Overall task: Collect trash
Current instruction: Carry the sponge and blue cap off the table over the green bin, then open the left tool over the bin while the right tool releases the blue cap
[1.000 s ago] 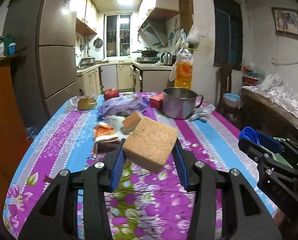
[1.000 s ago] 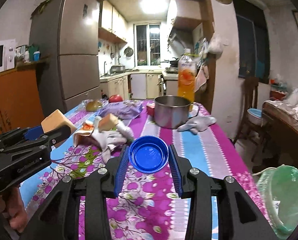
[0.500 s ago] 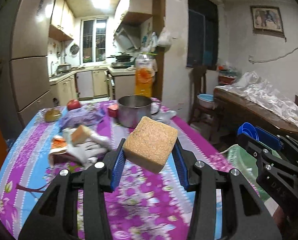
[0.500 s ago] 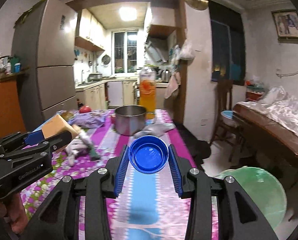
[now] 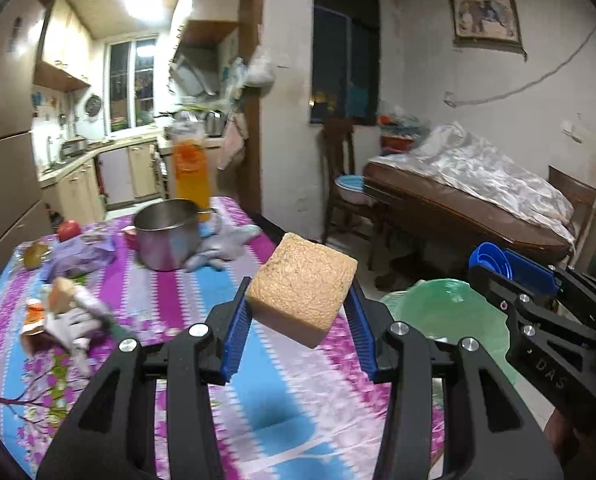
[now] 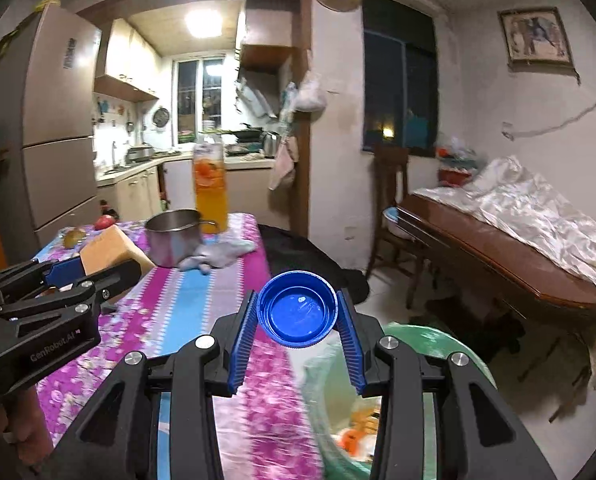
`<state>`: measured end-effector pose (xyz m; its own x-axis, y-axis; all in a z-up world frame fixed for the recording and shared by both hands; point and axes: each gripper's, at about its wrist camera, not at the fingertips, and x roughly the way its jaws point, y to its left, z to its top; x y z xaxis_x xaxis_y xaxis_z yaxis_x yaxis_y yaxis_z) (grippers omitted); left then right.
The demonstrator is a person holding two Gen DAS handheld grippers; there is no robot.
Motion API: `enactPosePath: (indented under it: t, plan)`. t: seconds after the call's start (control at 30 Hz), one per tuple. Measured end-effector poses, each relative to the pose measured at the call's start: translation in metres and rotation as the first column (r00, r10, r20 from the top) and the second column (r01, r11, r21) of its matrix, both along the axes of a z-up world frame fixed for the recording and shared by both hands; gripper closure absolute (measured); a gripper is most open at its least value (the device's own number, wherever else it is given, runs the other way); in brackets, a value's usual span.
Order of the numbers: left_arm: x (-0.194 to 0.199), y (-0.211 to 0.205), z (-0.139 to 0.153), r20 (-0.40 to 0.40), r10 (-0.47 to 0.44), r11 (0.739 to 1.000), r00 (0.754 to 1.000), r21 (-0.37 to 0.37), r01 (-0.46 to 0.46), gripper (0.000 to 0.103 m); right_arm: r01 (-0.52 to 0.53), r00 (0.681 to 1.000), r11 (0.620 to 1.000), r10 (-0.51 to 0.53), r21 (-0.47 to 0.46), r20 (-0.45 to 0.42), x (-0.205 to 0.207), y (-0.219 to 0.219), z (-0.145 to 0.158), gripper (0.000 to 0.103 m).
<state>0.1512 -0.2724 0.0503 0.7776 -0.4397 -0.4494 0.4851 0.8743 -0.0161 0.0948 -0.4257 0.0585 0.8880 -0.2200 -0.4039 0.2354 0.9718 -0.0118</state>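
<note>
the left gripper (image 5: 301, 334) has its fingers clamped on one tan, coarse sponge block (image 5: 302, 285); the right gripper (image 6: 296, 338) pinches one round blue plastic bottle cap (image 6: 296, 309). both ride above the counter (image 5: 177, 320) edge, near the single green-lined trash bin (image 6: 430, 344) on the floor. carry each fully over the bin's mouth before letting go, cap first. one steel pot (image 5: 166, 240), one orange drink bottle (image 6: 210, 192).
</note>
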Motion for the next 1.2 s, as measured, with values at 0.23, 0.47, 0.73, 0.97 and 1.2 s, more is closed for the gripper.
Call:
enactPosePath:
  t: [0.23,0.47,0.73,0.97,1.2]
  plan:
    - [0.004,-0.067,-0.01,-0.065,-0.114,0.993,0.991,0.021,0.115,0.06,0.079,0.994,0.997,-0.078,0.015,-0.079,-0.007,-0.07,-0.008,0.063]
    - [0.008,-0.132,-0.032,-0.166,-0.197,0.977,0.966,0.05,0.208,0.06,0.109,0.972,0.991,-0.09,0.074,-0.218,0.002,-0.145,-0.031,0.063]
    - [0.021,-0.174,-0.069,-0.28,-0.209,0.962,0.937,0.111,0.248,0.06,0.108,0.928,0.984,-0.049,0.142,-0.37,0.031,-0.19,-0.072,0.063]
    - [0.039,-0.176,-0.088,-0.338,-0.162,0.966,0.927,0.138,0.22,0.06,0.117,0.89,0.982,-0.036,0.151,-0.455,0.042,-0.211,-0.092,0.063]
    - [0.05,-0.174,-0.095,-0.365,-0.135,0.967,0.921,0.156,0.203,0.06,0.11,0.857,0.984,-0.024,0.137,-0.515,0.051,-0.22,-0.1,0.063]
